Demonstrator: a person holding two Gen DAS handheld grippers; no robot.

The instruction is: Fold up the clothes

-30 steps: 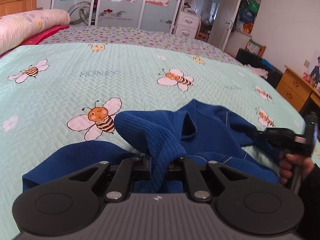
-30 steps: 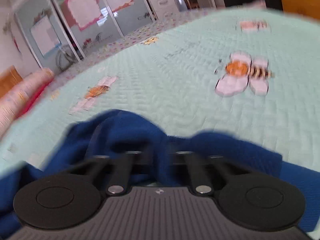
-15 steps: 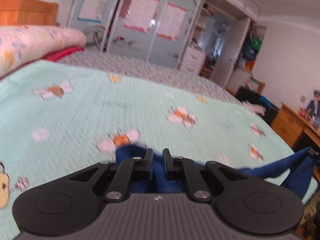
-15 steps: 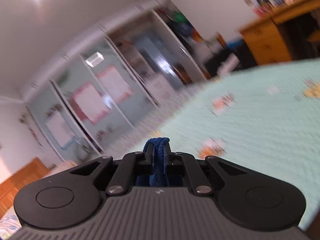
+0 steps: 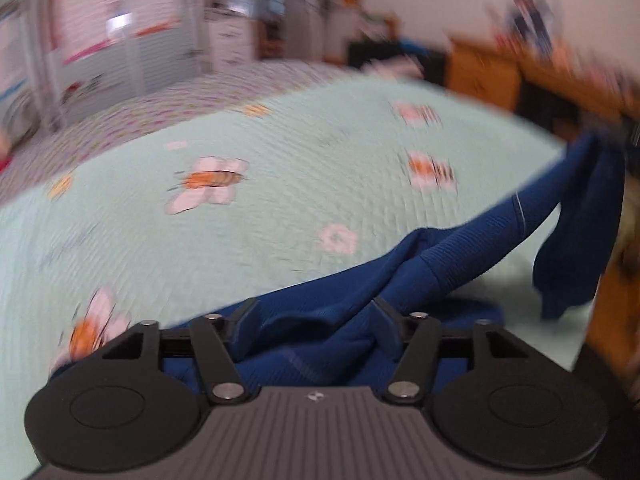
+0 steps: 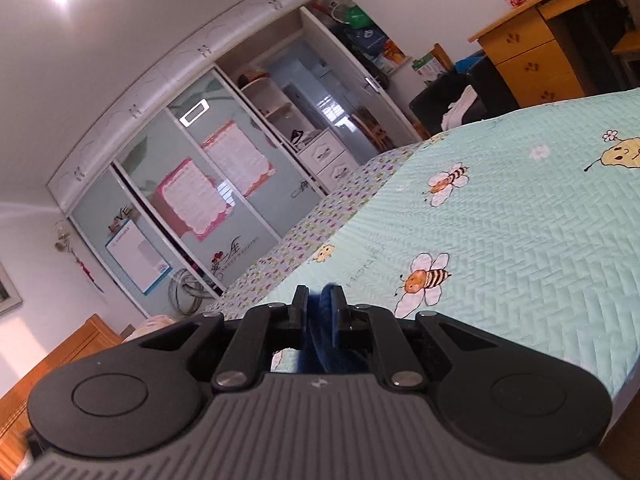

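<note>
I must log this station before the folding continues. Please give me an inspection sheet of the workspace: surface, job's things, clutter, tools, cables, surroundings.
Surface: bed with a mint bee-print quilt; a floral cover lies beyond it.
Job's things: one blue garment, partly on the quilt, one end lifted at the right edge of the left wrist view.
Clutter: nothing seen on the quilt besides the garment.
Tools: left tool open, jaws have just been opening, fabric lies loose between them; right tool shut on blue fabric.
Cables: nothing seen.
Surroundings: wardrobe with sliding doors, wooden desk, wooden headboard; left wrist view blurred.
</note>
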